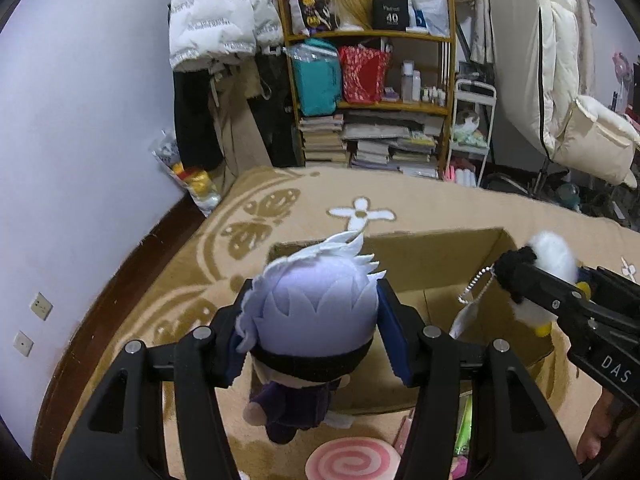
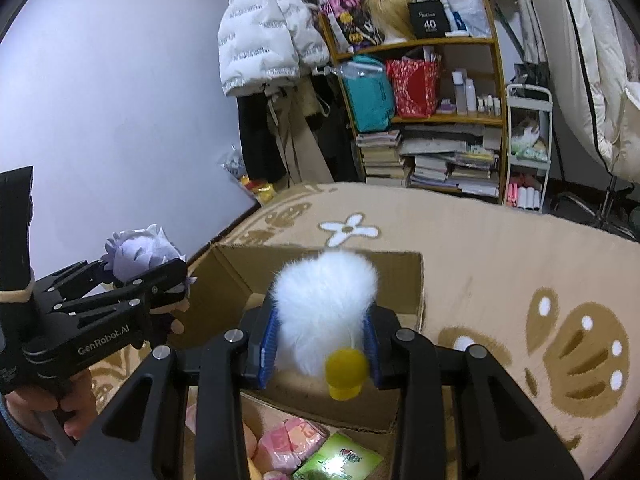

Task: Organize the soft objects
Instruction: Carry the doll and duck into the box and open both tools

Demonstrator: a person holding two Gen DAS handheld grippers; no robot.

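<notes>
My left gripper [image 1: 316,328] is shut on a plush doll with pale lilac hair [image 1: 316,312] and a dark purple outfit, held above the near left edge of an open cardboard box [image 1: 440,268]. My right gripper [image 2: 320,340] is shut on a white fluffy plush with a yellow foot [image 2: 324,304], held over the box [image 2: 240,268]. That plush [image 1: 552,260] and its bead chain and tag show at the right of the left wrist view. The doll [image 2: 140,256] and left gripper [image 2: 168,280] show at the left of the right wrist view.
The box lies on a tan patterned blanket [image 2: 500,264]. A pink swirl cushion [image 1: 352,460] lies near me. Pink soft items [image 2: 288,440] and a green packet [image 2: 340,460] lie below the right gripper. A full bookshelf [image 1: 372,92], hanging coats [image 1: 220,16] and a cart [image 2: 528,148] stand behind.
</notes>
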